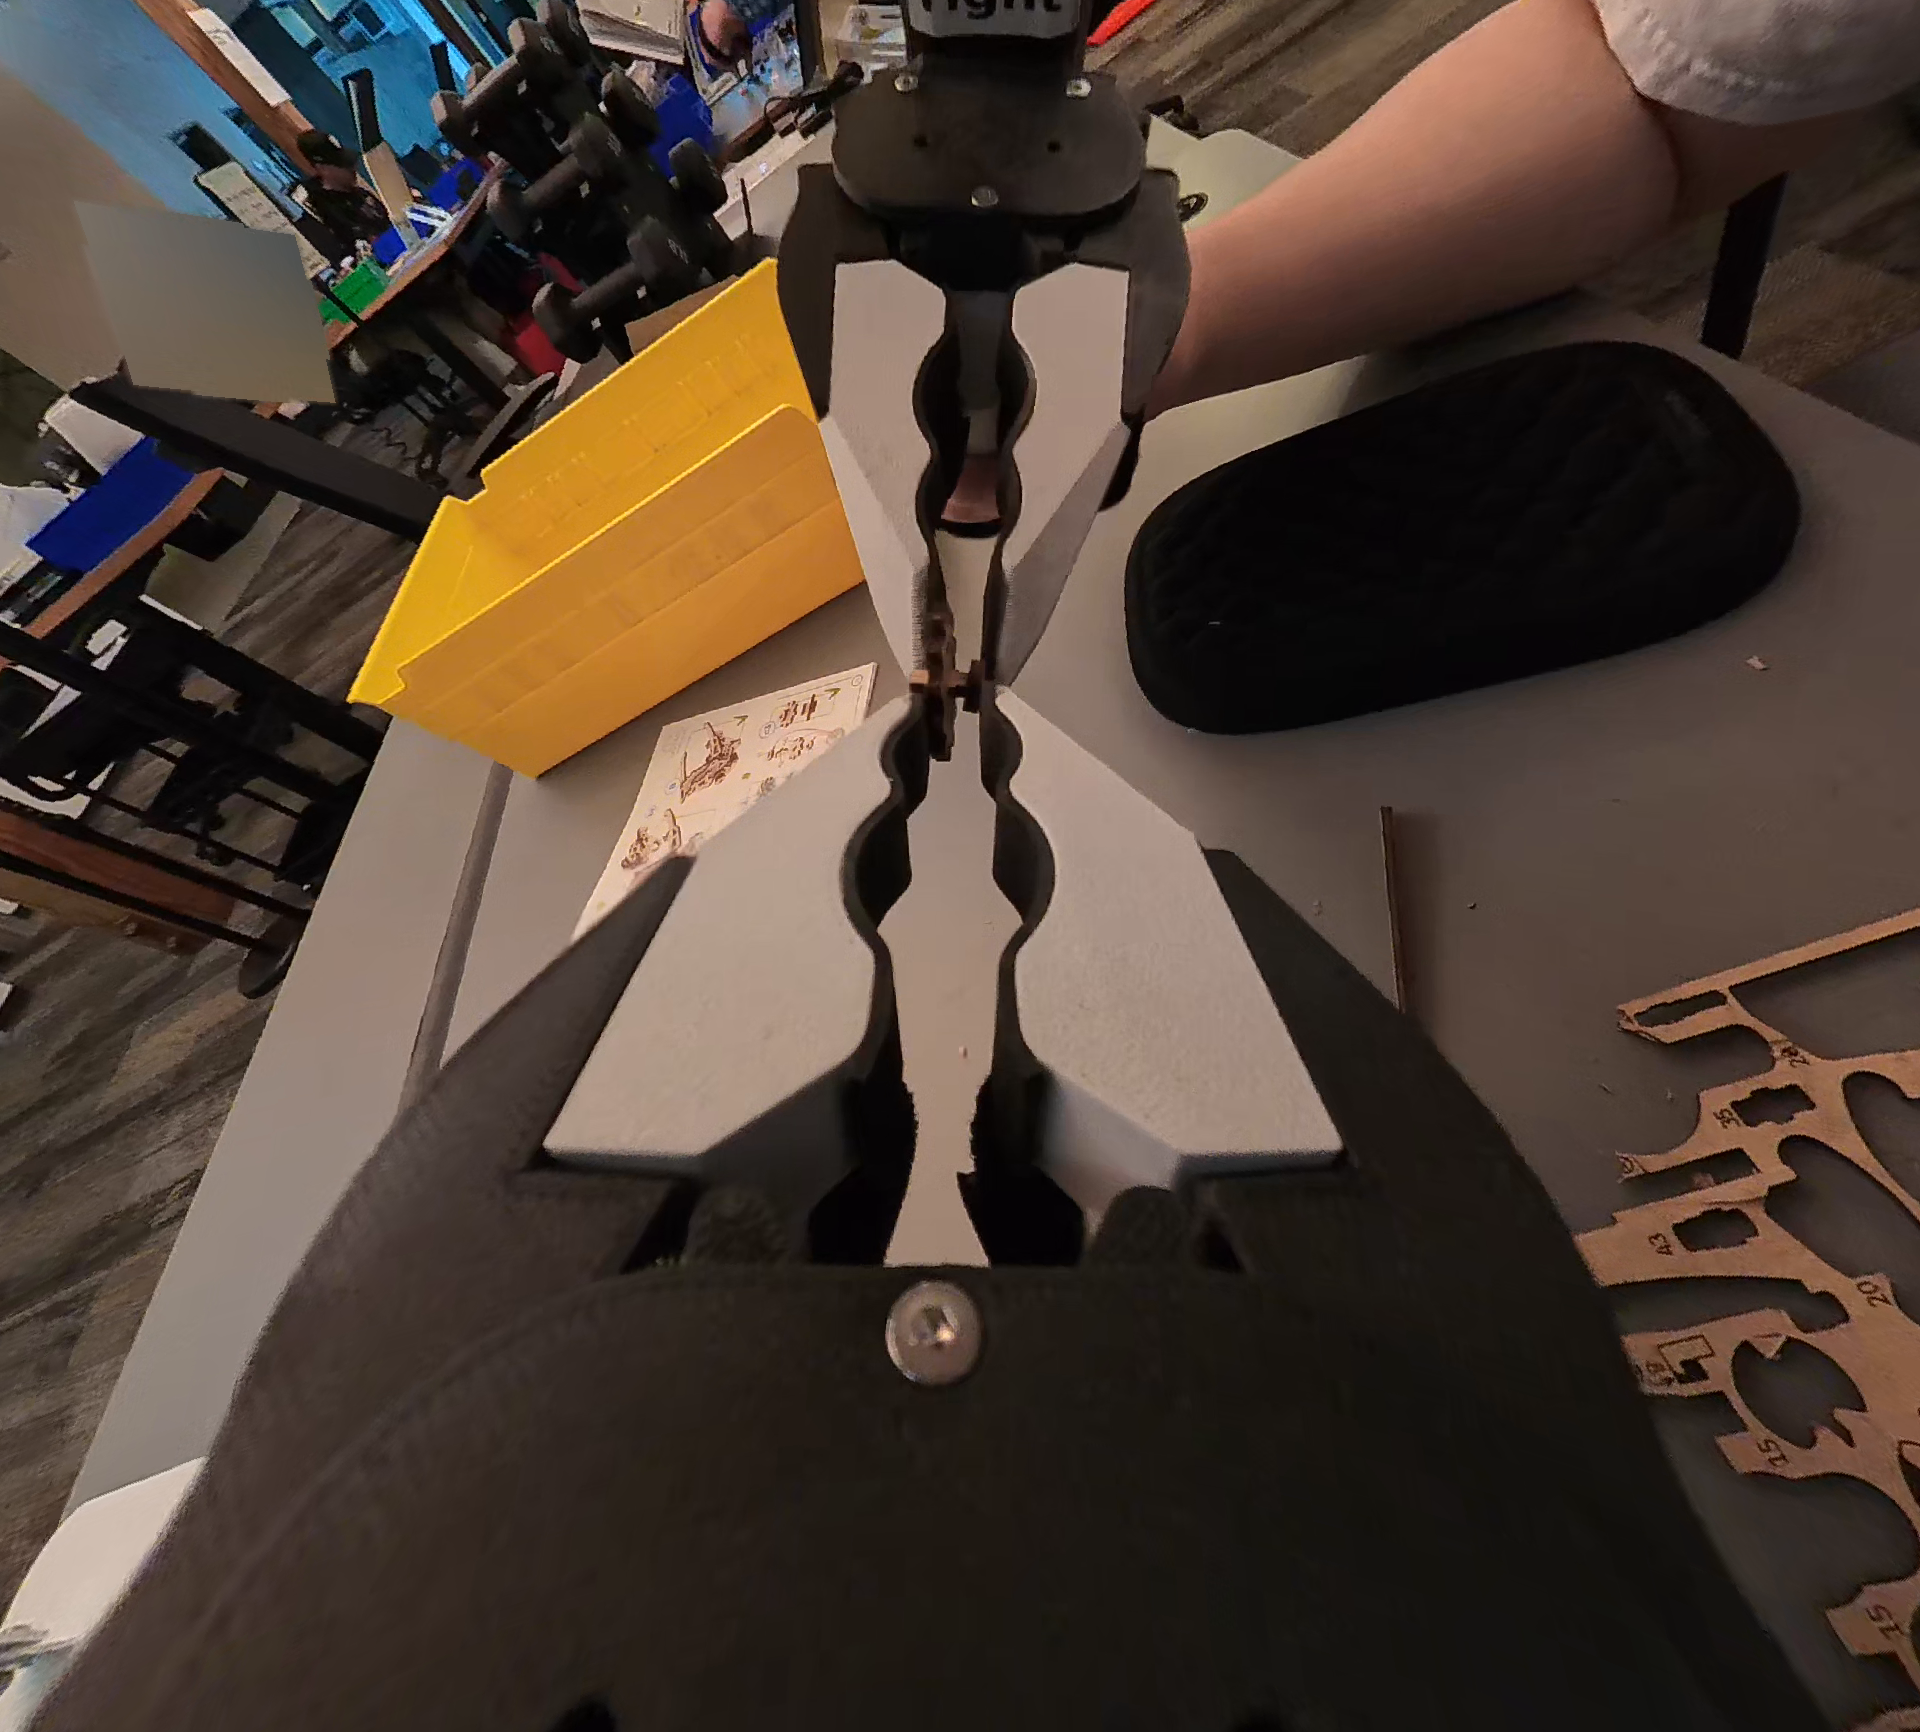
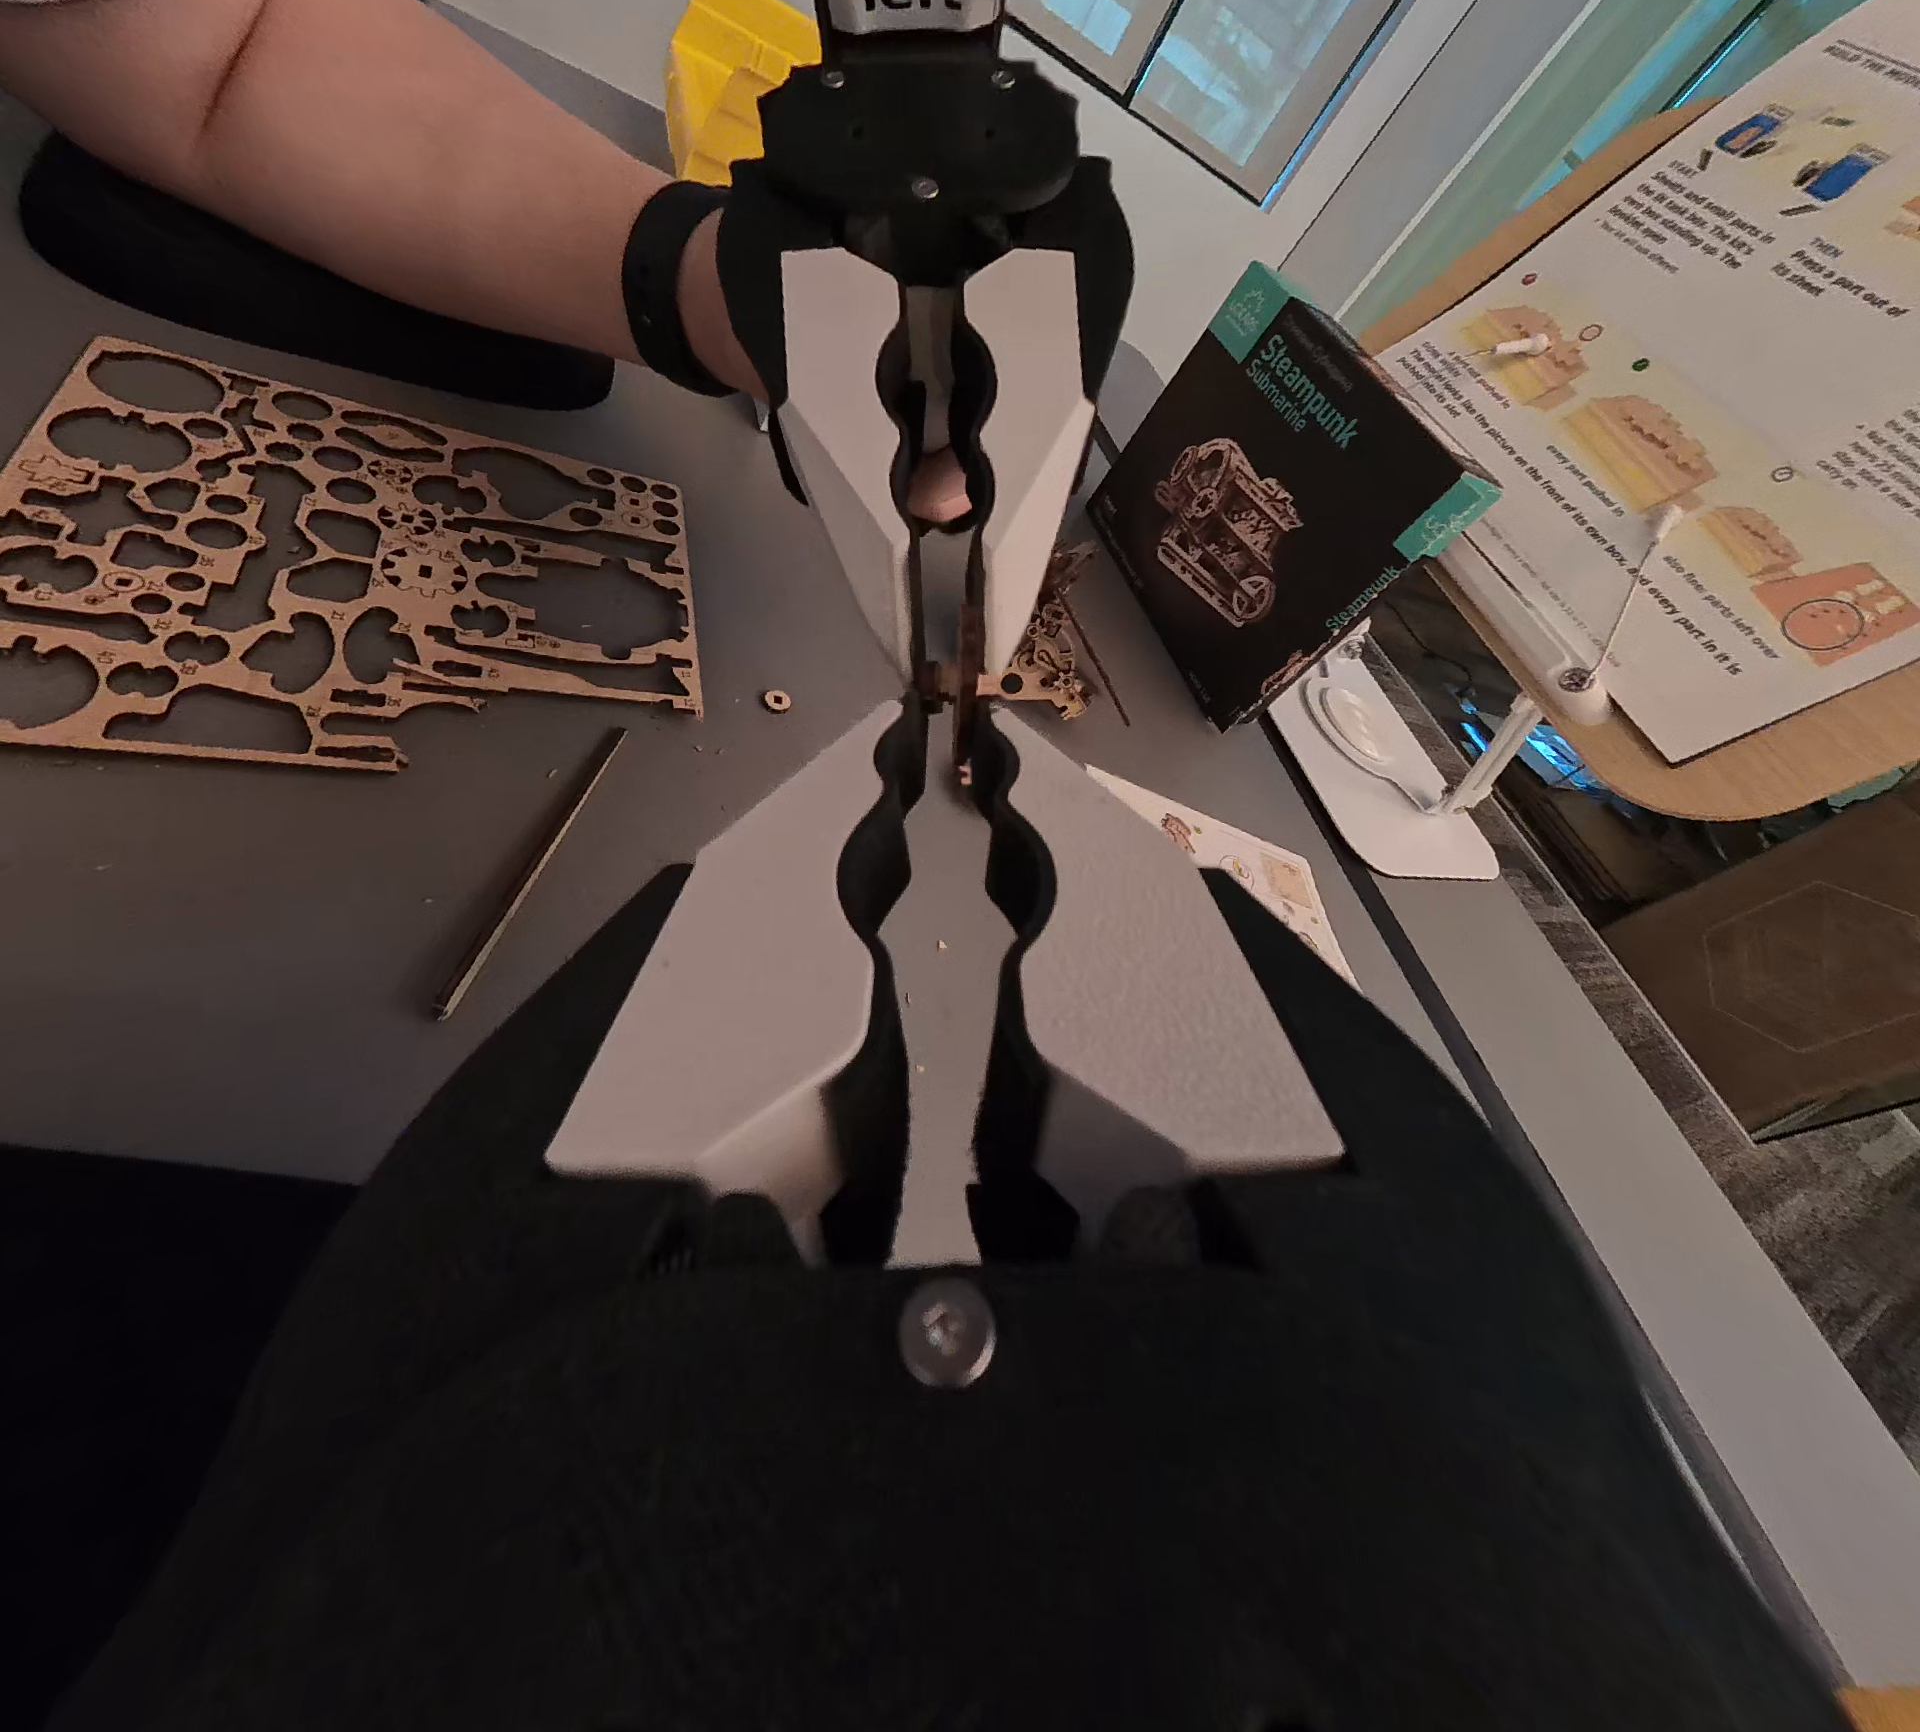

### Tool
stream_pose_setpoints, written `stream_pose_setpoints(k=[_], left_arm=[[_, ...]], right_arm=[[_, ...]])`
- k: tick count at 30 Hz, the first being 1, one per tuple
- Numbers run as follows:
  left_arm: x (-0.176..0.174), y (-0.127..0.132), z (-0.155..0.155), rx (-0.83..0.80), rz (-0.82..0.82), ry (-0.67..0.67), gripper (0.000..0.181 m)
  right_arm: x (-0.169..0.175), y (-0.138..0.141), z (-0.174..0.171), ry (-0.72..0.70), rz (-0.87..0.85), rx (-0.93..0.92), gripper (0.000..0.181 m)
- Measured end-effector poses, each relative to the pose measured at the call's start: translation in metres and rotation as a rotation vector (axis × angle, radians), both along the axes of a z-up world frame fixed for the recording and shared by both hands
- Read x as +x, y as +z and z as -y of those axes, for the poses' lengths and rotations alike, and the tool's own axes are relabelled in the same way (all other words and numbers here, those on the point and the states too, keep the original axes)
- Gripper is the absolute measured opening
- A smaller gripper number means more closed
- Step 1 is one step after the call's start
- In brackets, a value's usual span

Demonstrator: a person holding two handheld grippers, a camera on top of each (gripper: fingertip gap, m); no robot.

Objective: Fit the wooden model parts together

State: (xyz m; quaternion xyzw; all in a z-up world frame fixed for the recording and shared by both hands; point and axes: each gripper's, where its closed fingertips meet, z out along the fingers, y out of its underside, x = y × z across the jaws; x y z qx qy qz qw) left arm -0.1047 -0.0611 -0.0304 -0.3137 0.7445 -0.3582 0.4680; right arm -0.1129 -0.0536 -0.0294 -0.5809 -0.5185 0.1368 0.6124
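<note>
At frame centre the left gripper and, facing it tip to tip, the right gripper each pinch a small wooden part above the grey table, while only the right wrist view shows the half-built wooden model beyond, with the kit box at right and the punched-out sheet at left.

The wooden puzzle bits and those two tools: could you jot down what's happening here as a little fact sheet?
Left hand-held gripper: shut on a small wooden part
Right hand-held gripper: shut on a thin wooden part
Meeting point: tips face each other above the grey table, parts touching
Punched-out wooden sheet: flat on table
Yellow bin: on table, contents not visible
Dark kit box: standing upright
Part-built model: behind the grippers
</note>
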Motion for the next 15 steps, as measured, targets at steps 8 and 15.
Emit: stream_pose_setpoints(k=[8, 15], left_arm=[[-0.0007, -0.0022, -0.0003, 0.000, -0.007, -0.003, 0.007], [0.0009, -0.0028, -0.0044, -0.018, -0.036, 0.019, 0.007]], right_arm=[[-0.0009, -0.0021, 0.0003, 0.010, -0.009, -0.013, 0.005], [0.0010, -0.0021, -0.0046, -0.009, -0.040, -0.039, 0.006]])
